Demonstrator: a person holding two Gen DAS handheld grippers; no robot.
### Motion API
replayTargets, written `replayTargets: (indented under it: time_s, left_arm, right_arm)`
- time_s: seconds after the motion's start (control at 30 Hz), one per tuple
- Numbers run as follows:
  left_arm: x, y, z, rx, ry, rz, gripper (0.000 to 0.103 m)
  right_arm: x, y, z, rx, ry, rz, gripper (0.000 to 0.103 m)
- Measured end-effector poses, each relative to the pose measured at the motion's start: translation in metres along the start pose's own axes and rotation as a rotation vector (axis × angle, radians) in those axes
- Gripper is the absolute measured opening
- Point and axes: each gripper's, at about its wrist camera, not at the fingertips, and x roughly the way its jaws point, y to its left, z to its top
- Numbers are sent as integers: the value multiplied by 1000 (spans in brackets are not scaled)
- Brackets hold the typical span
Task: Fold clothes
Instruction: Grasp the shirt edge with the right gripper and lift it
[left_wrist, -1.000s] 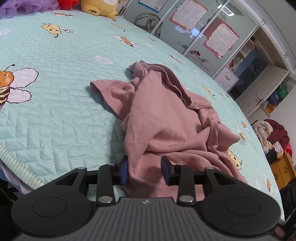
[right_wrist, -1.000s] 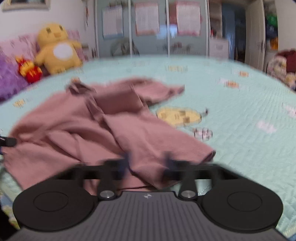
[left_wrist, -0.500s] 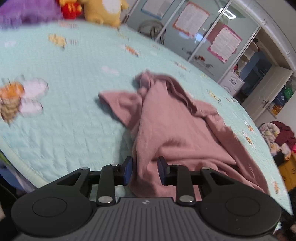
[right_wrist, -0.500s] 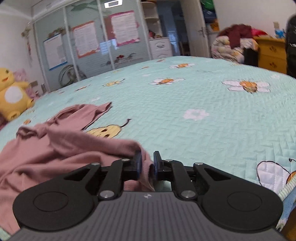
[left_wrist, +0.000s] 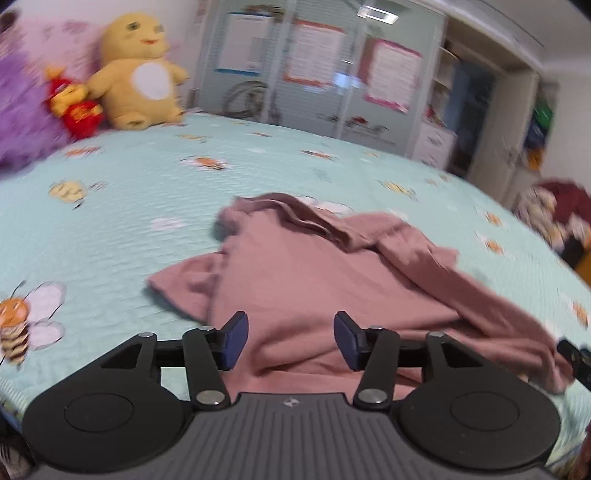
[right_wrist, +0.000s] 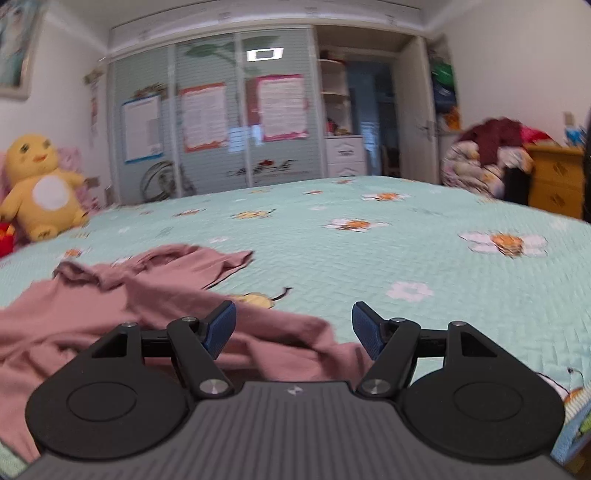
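In the left wrist view, the left claw (left_wrist: 291, 341) is partly spread. Its jaws have just been opening. The two blue pads (left_wrist: 234, 339) do not press on anything, though the near edge of the pink shirt (left_wrist: 314, 280) lies between them. The pink shirt is crumpled on the bed (left_wrist: 122, 243), which has a light green cover with bees and flowers on it. One sleeve pokes out from the shirt to the left. Far behind the shirt, at the head of the bed, sits a yellow stuffed toy (left_wrist: 138, 74). A small red toy (left_wrist: 75, 107) is just beside it, and something fuzzy and purple (left_wrist: 18, 110) is next to that. This picture is a bit blurry.

In the right wrist view, the right claw (right_wrist: 293, 326) is spread wide. Its jaws have just been opening too. The pads (right_wrist: 221, 325) touch nothing. A corner of the pink shirt (right_wrist: 92, 314) lies on the bed (right_wrist: 406, 251) between them. Most of the shirt spreads out to the left of the claw. The yellow stuffed toy (right_wrist: 40, 184) sits far behind the shirt. Past the bed stands a closet (right_wrist: 214, 122) with papers stuck on its doors. To the right of the closet is a heap of clothes (right_wrist: 487, 155).
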Motion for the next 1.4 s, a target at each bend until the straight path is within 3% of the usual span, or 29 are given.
replayTargets:
  time_s: [0.17,0.43,0.63,0.7,0.87,0.9,1.0,1.07,1.2,1.27,1.37,1.4]
  left_arm:
    - [20,-15,1,136,-11,48,59]
    - [60,29,22,126,-66,179,60]
    - [109,54,20,118,-57,228,67]
    - [122,65,12,74,-9,226,69]
    - [121,81,14,-27,-7,153,71]
    - [121,85,13,-51,-8,137,72]
    - [119,90,12,-98,-16,104,72]
    - [121,89,11,-99,-19,101,72]
    - [119,91,10,-99,-35,72,74]
    - [118,90,10,-96,-41,48,78]
    - [117,92,9,-101,-45,41,76]
    - [117,91,9,-103,-47,40,76]
  right_arm:
    - [-1,15,-4,-89,8,41,70]
    - [0,29,8,-84,-9,97,75]
    - [34,76,29,-94,12,182,75]
    - [51,94,33,-105,30,206,75]
    - [104,140,35,-162,114,227,75]
    - [117,148,34,-171,153,223,69]
    - [143,148,39,-123,226,189,5]
    - [155,137,45,-50,245,157,5]
    - [147,74,70,78,145,-31,5]
    - [142,44,74,118,150,-93,6]
    - [130,27,69,161,222,-102,16]
    - [120,30,69,166,203,-109,20]
